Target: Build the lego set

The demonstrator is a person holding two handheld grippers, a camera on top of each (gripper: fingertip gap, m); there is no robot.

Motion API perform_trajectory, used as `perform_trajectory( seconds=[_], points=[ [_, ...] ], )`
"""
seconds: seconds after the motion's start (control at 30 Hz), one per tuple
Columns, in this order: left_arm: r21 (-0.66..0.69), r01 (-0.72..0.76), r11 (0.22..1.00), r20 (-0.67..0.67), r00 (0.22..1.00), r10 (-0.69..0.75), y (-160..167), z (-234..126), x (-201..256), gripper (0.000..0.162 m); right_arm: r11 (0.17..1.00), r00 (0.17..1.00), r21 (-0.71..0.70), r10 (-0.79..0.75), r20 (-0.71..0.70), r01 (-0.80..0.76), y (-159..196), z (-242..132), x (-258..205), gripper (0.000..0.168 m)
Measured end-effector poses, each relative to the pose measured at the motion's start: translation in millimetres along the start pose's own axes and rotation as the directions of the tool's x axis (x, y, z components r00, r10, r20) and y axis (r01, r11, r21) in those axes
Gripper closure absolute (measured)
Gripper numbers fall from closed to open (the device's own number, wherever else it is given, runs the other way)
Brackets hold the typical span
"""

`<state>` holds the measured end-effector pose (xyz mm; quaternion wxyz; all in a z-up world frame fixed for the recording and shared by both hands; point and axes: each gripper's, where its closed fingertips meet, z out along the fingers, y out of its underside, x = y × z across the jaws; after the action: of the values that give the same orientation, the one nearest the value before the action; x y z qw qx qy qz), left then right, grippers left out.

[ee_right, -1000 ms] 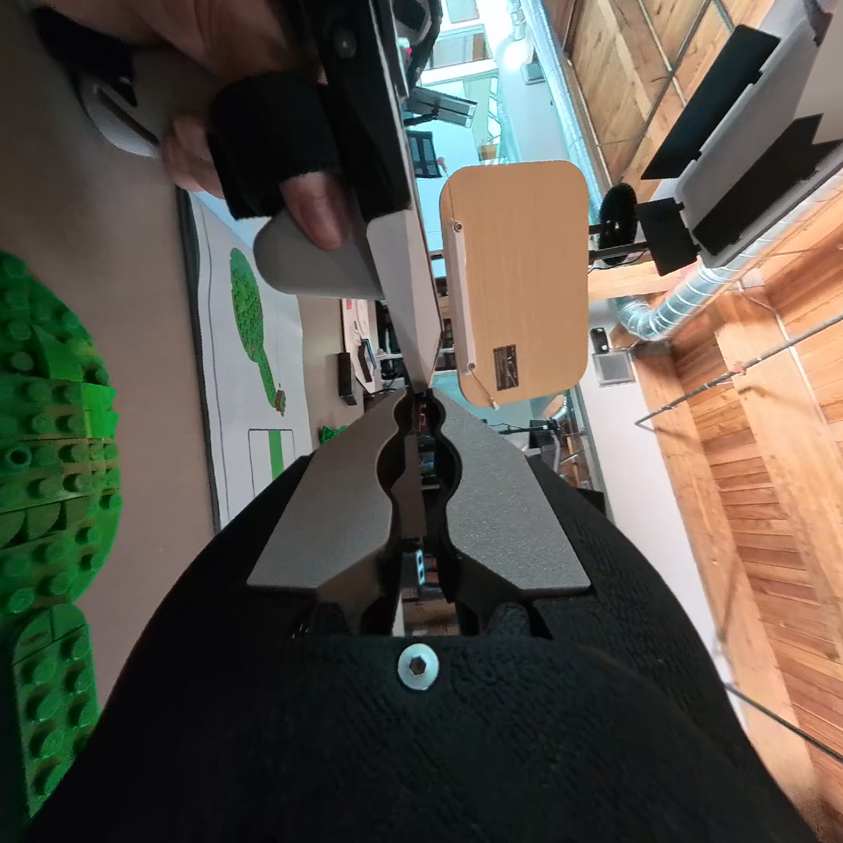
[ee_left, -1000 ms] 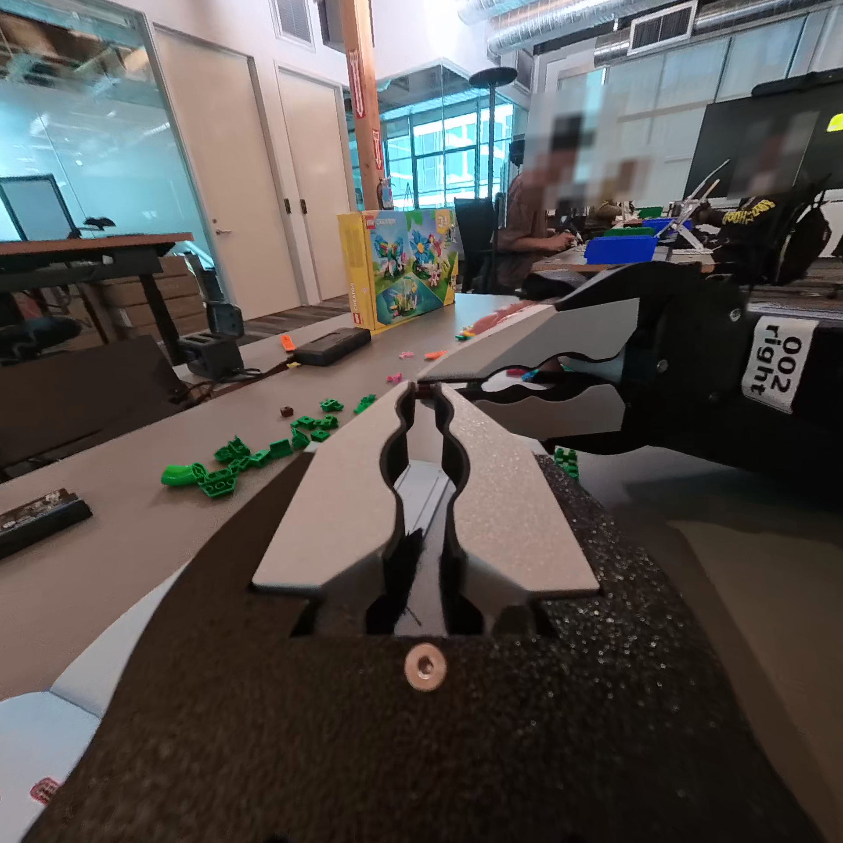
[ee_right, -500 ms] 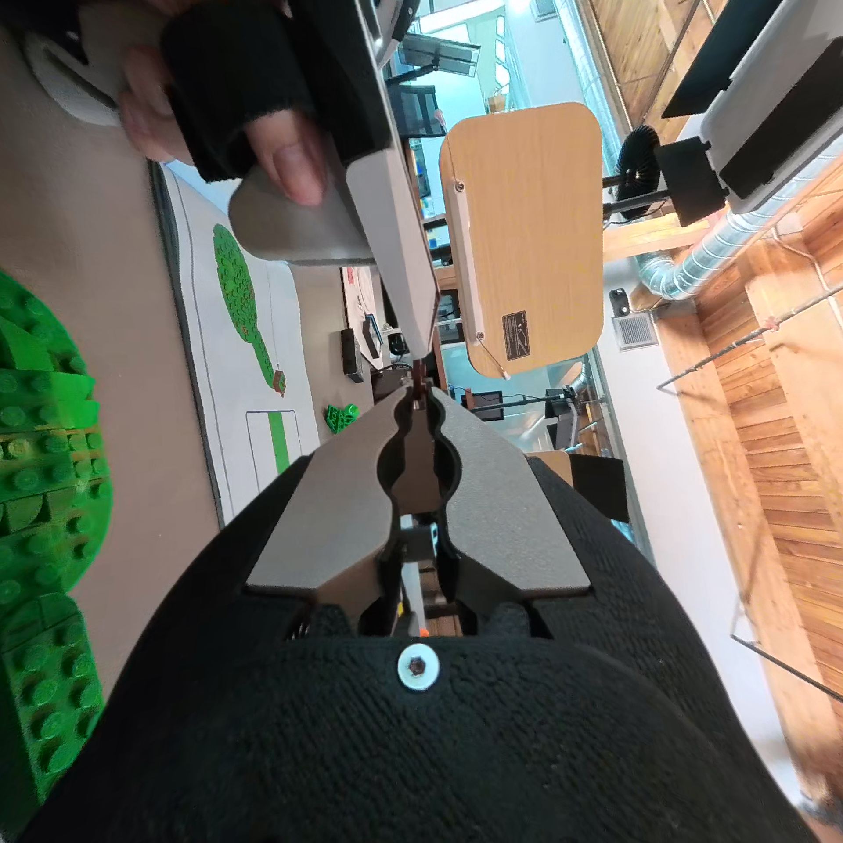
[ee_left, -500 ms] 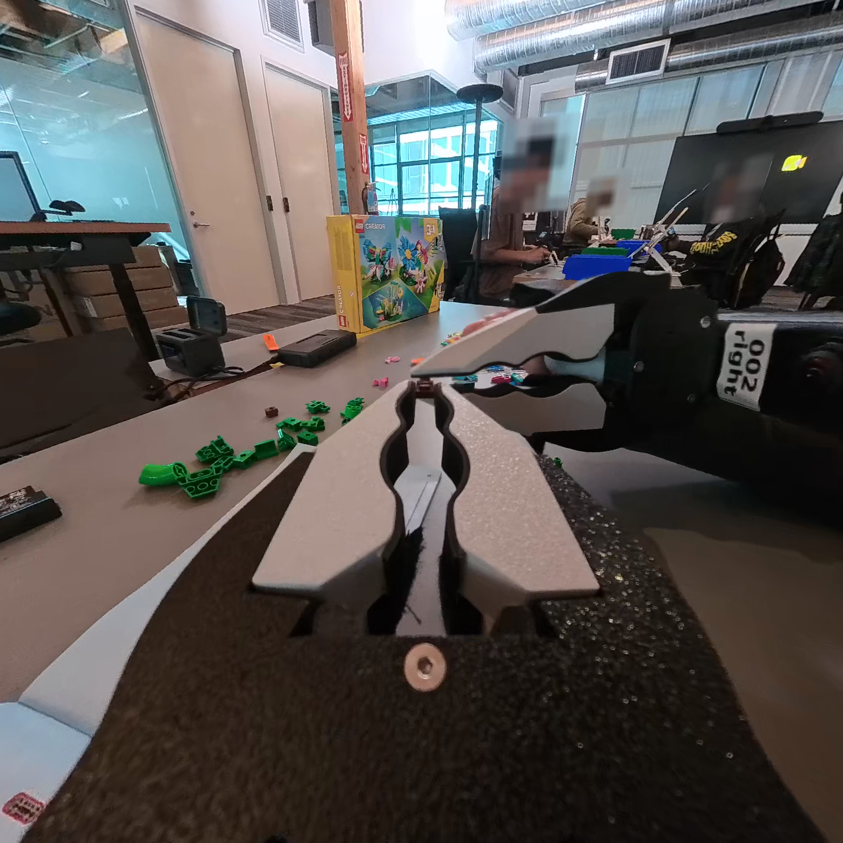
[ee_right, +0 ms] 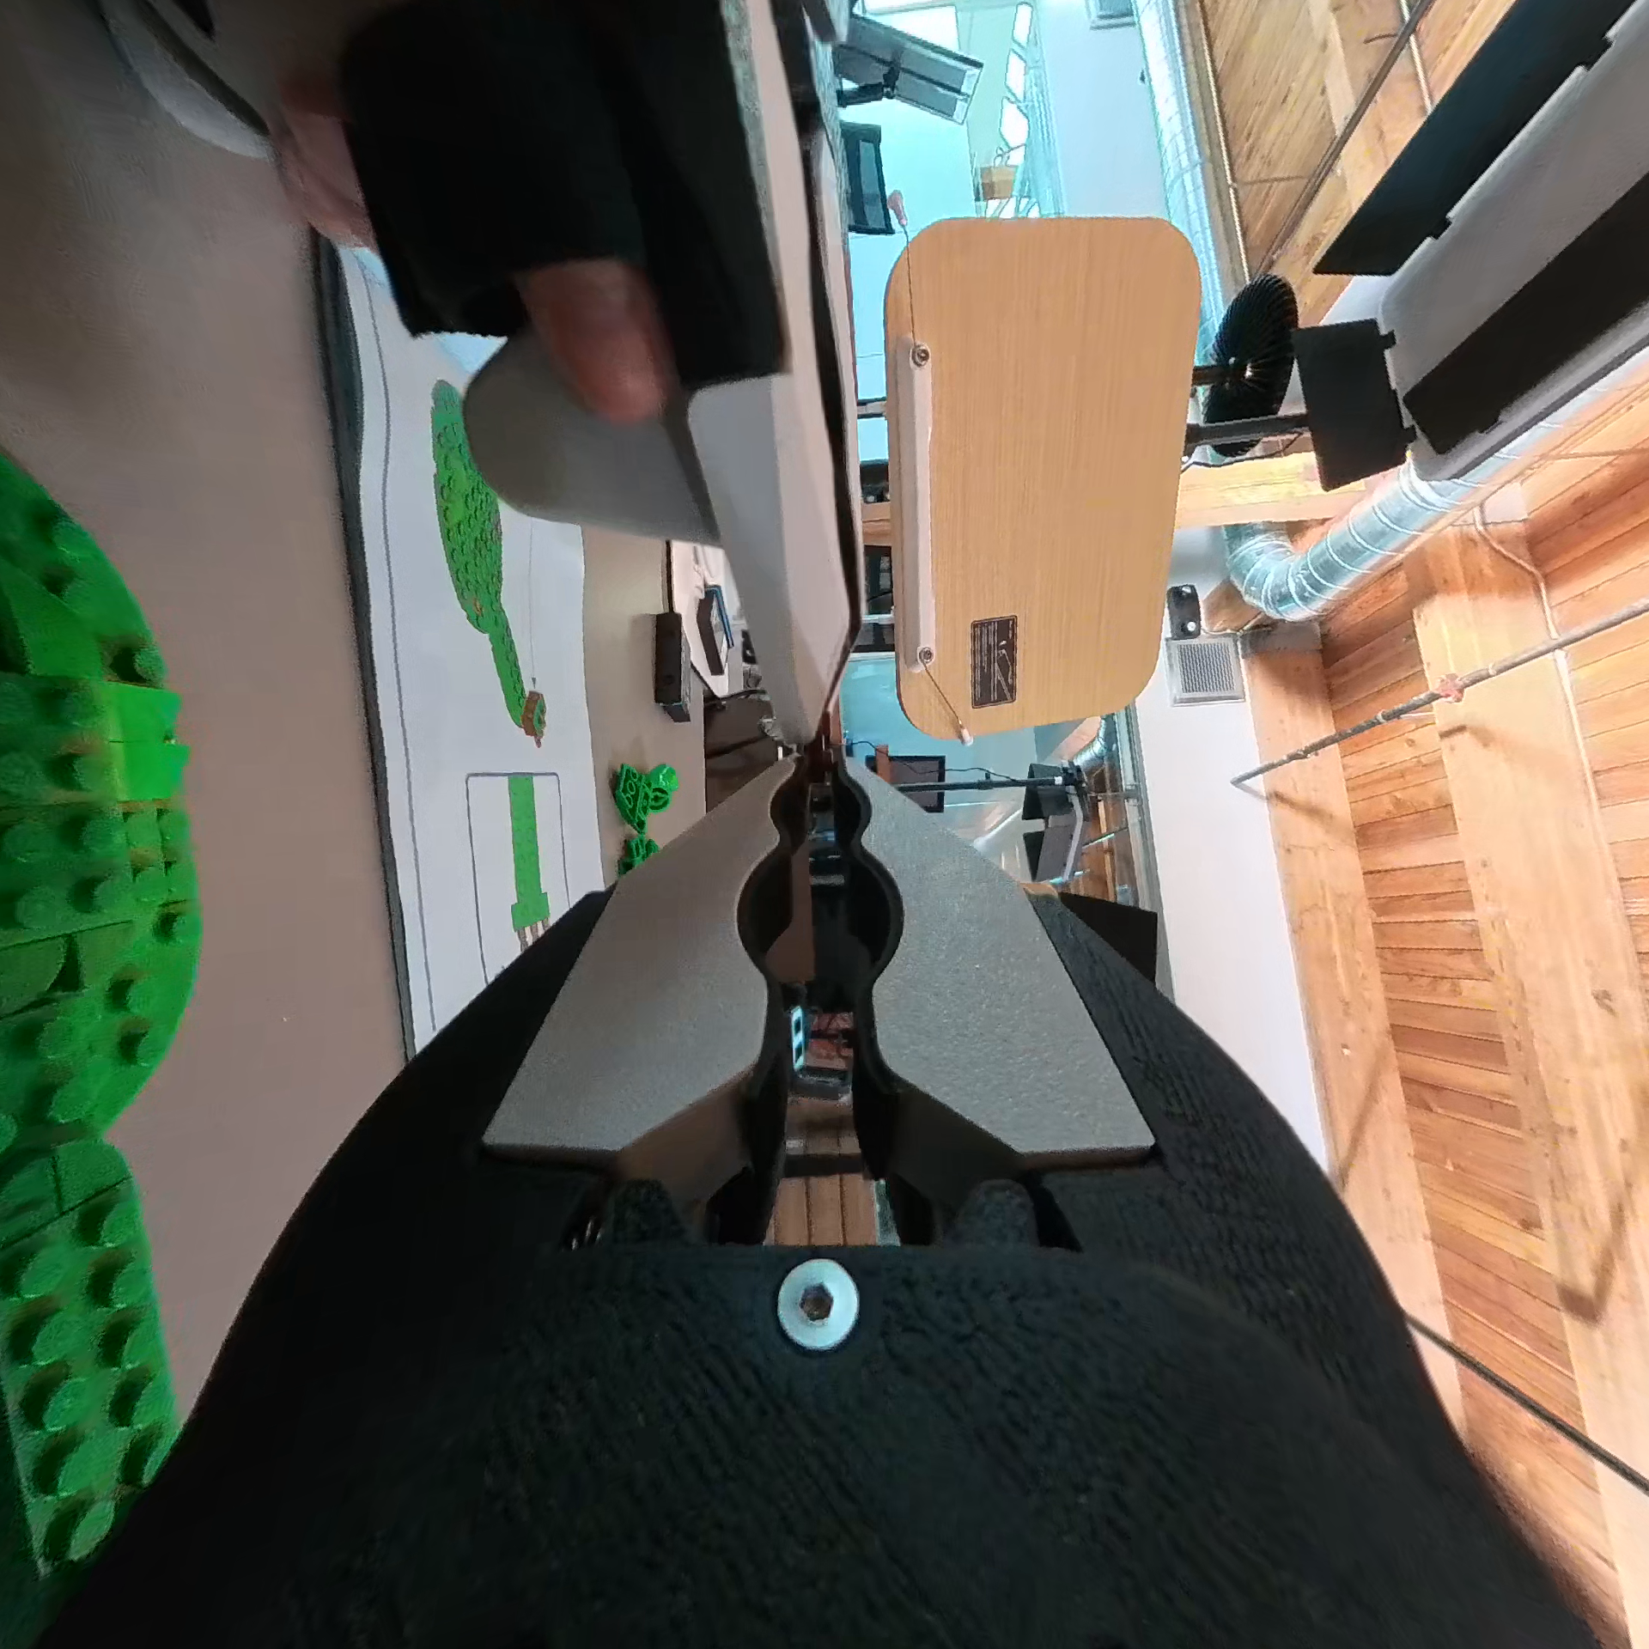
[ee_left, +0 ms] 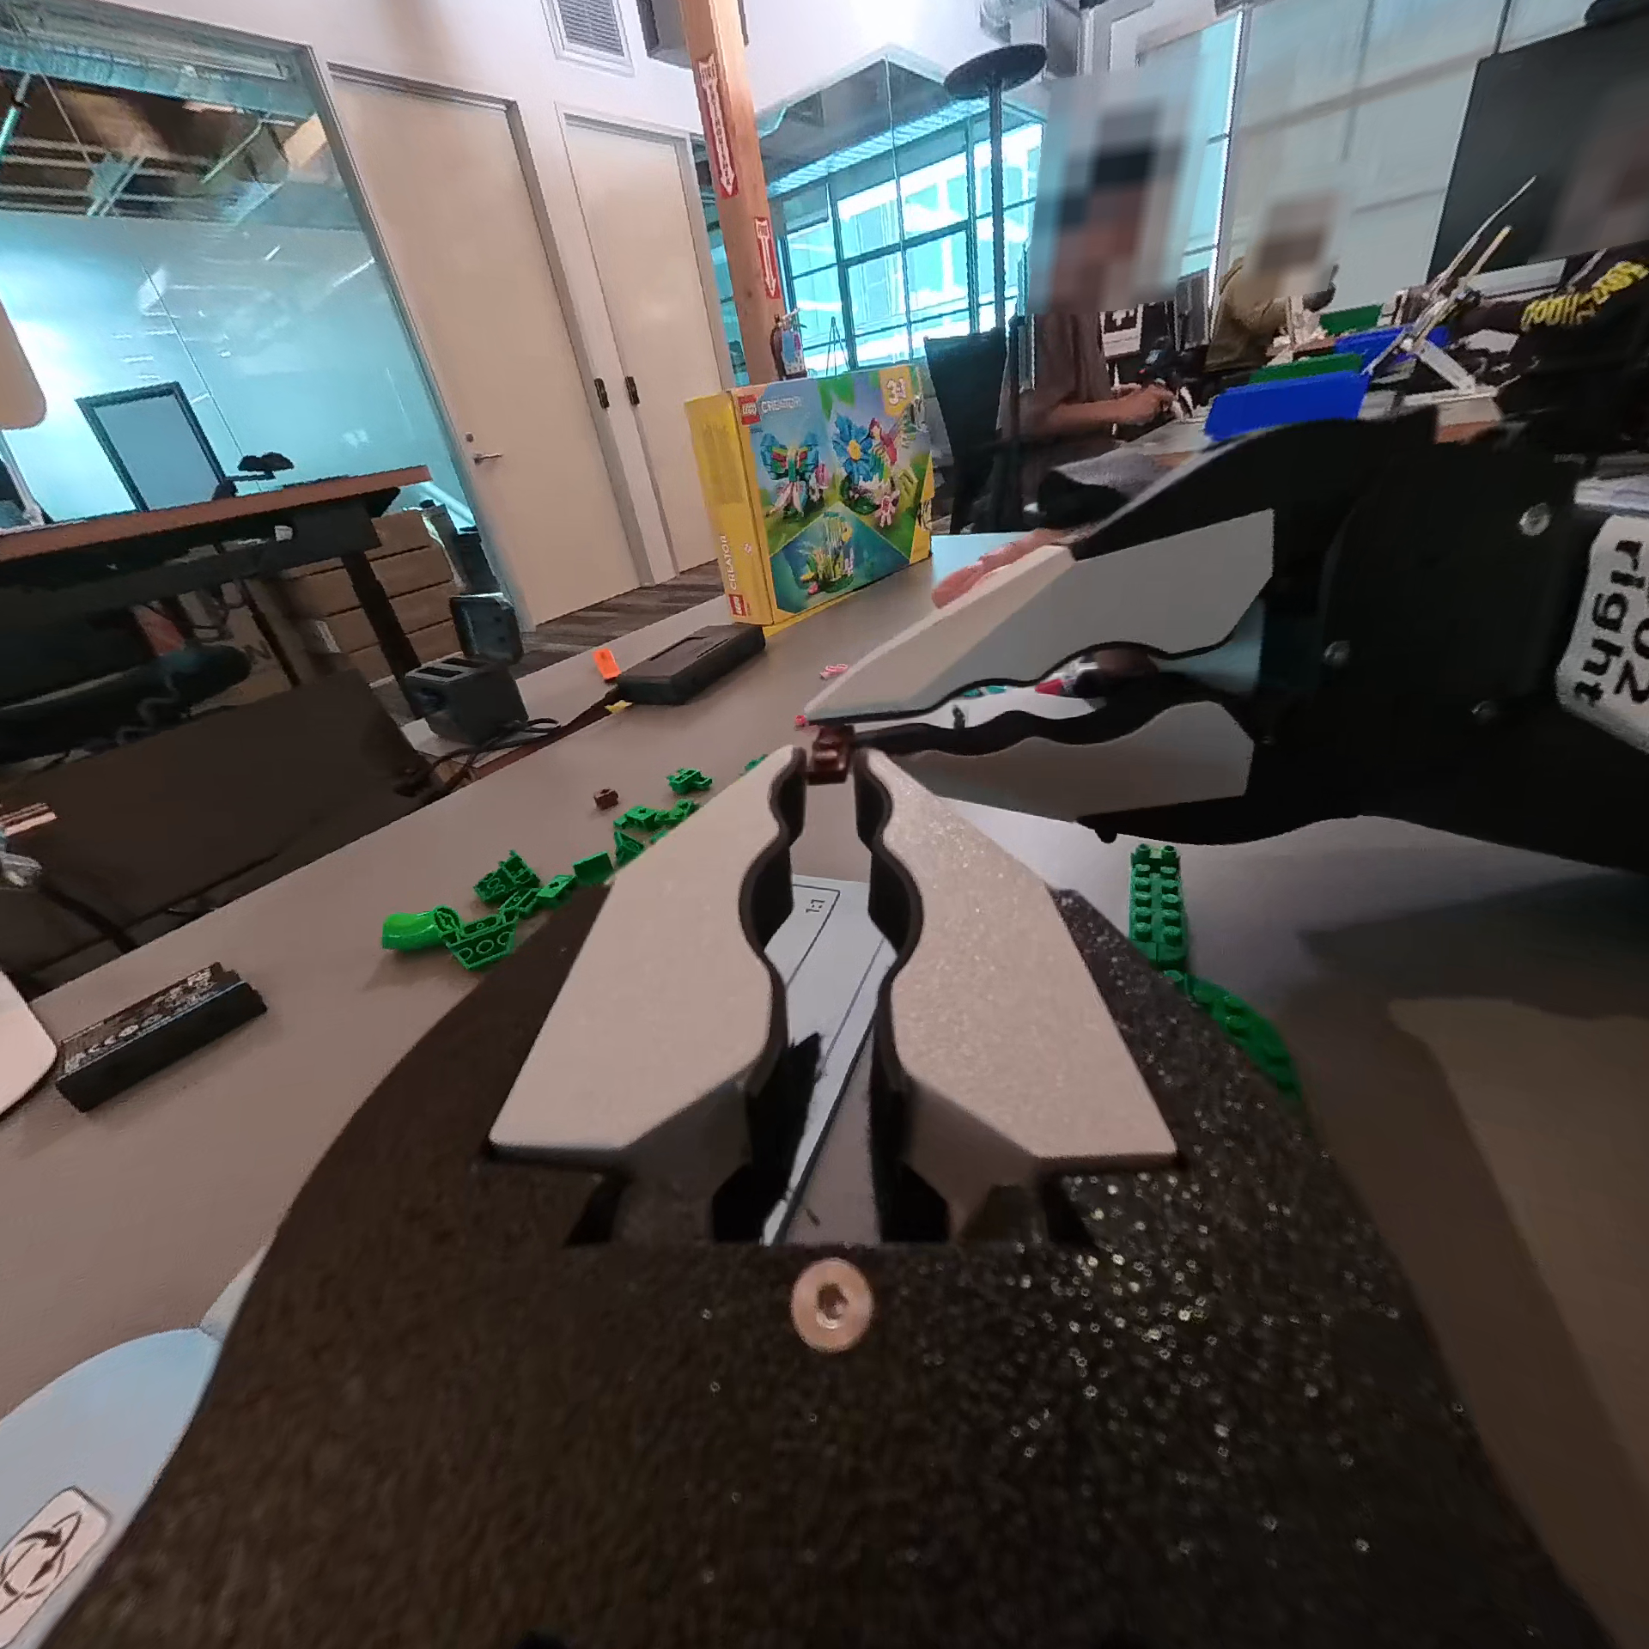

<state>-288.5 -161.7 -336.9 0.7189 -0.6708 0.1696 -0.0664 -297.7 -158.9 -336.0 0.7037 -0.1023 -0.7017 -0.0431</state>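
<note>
The small brown lego piece (ee_left: 830, 765) sits pinched at the tips of the nearly closed left gripper (ee_left: 828, 769), while the right gripper (ee_left: 834, 721), tips almost together, meets it crosswise from the right, its own hold unclear.

The left gripper (ee_left: 828, 766) pinched a small brown brick (ee_left: 828, 758) at its tips; the right gripper (ee_left: 834, 721) reached in from the right, its tips just above the brick, over the worktop (ee_left: 268, 964).
</note>
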Motion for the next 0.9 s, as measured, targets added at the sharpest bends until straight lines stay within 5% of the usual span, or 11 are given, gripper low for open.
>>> perform_trajectory(
  seconds=[0.37,0.5,0.7,0.9],
  points=[
    [-0.001,0.075,0.997,-0.054,0.996,-0.075,-1,-1,1,0.156,0.999,1.0,0.034,0.02,-0.018,-0.019,0,-2,1,0.165],
    [0.024,0.025,0.999,-0.035,0.999,-0.024,-7,-3,1,0.156,0.986,0.985,0.008,0.165,-0.04,-0.165,26,-9,8,0.149],
    [0.037,0.013,0.999,0.012,1.0,-0.014,-6,-3,-2,0.156,0.823,0.795,0.158,0.567,-0.216,-0.545,43,-15,41,0.141],
    [0.043,0.051,0.998,0.021,0.998,-0.052,-5,-3,-8,0.157,0.791,0.732,0.14,0.607,-0.309,-0.596,62,-14,44,0.139]
  ],
)
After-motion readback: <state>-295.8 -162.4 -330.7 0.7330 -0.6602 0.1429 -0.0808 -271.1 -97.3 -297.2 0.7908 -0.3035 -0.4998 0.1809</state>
